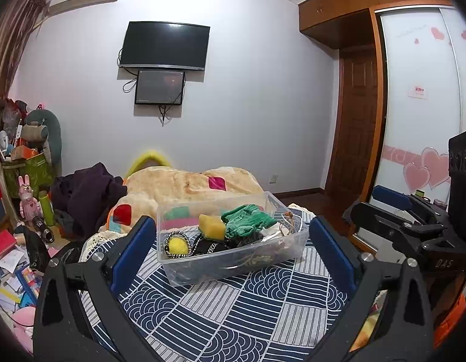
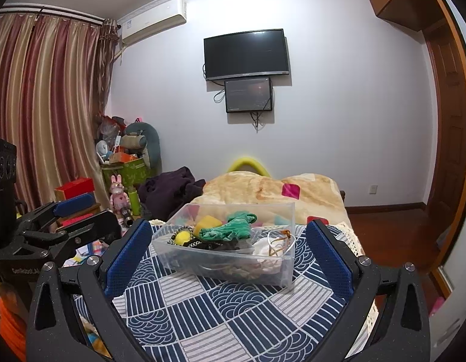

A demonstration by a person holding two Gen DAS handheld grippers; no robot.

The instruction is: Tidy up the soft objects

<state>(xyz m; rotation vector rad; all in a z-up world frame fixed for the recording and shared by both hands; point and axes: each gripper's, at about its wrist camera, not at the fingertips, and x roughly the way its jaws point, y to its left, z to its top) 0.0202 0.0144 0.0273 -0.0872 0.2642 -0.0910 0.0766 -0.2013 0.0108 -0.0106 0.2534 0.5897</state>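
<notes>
A clear plastic bin [image 1: 290, 249] stands on a blue and white patterned cloth [image 1: 233, 307]. It holds a green knit glove [image 1: 248, 220], a yellow sponge [image 1: 212, 226], a yellow pompom piece with a chain rim [image 1: 177, 246] and other soft items. My left gripper [image 1: 233, 235] is open and empty, its jaws wide to either side of the bin, a little before it. My right gripper [image 2: 230, 241] is open and empty, framing the same bin [image 2: 281, 274] with the glove [image 2: 230, 229] and sponge [image 2: 207, 223] inside.
A beige blanket [image 1: 184, 184] and dark clothes [image 1: 88, 193] lie behind the bin. Toys, boxes and papers crowd the left floor [image 1: 24, 199]. A wardrobe [image 1: 420, 90] and wooden door [image 1: 356, 126] stand at right. Each gripper shows at the edge of the other's view.
</notes>
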